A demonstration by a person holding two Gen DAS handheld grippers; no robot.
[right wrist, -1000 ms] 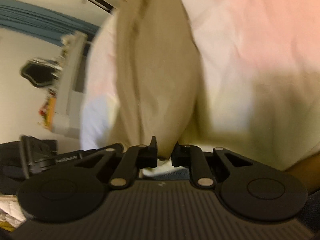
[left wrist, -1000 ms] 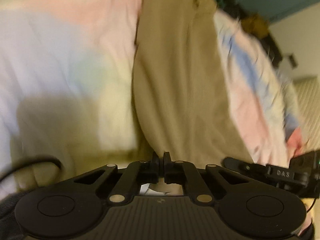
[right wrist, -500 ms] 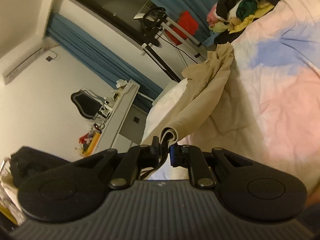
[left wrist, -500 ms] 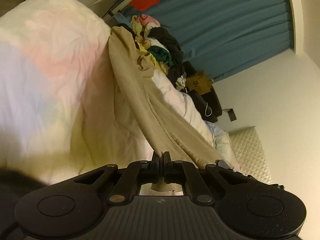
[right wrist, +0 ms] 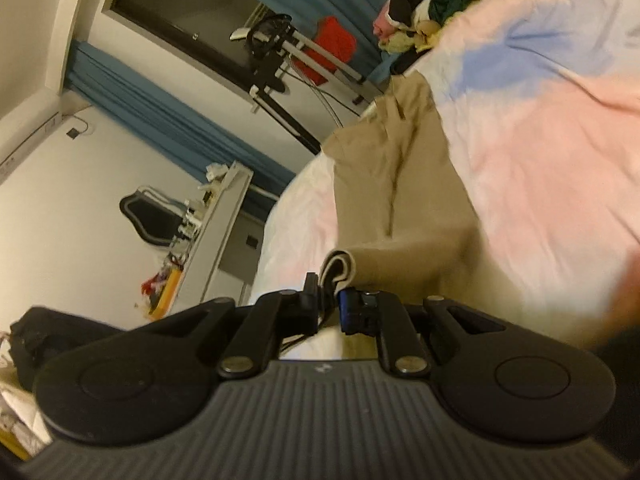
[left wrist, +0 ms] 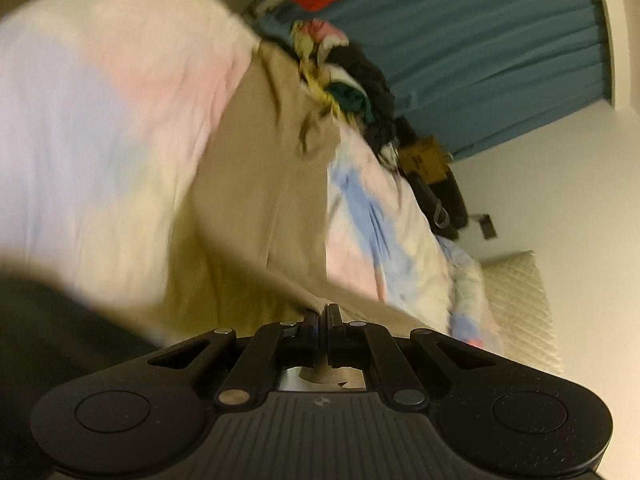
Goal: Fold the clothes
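— How many garments are being handled?

— One: a pair of tan trousers [left wrist: 272, 184], stretched across a bed cover [left wrist: 100, 128] of pastel pink, blue and yellow. The near end is lifted off the cover, the far end lies on it, next to one heap of clothes [left wrist: 344, 80].

— Start at the left. What does the left gripper [left wrist: 323, 312] do?

— Its two fingers are pressed almost together, with a thin edge of the trousers pinched between them. The fabric runs from the tips up and away toward the heap. The picture is blurred, so seams are hard to read.

— And further right in that view?

— One blue curtain [left wrist: 480, 40], one brown cardboard box [left wrist: 424, 156] below it, and a pale quilted cushion [left wrist: 520, 300] by the wall.

— Now the right wrist view, again from the left.

— One white desk [right wrist: 220, 232] with small clutter, one black chair [right wrist: 148, 216] behind it, one metal rack [right wrist: 304, 56] carrying something red [right wrist: 332, 48]. Then the trousers [right wrist: 400, 184], and the bed cover [right wrist: 540, 140] on the right.

— The right gripper [right wrist: 330, 300]?

— Two fingers with a slight gap, clamped on a folded roll of the trouser hem that bulges just above the tips.

— So both ends of one edge are held?

— Yes, one claw on each, both grasping the same garment.
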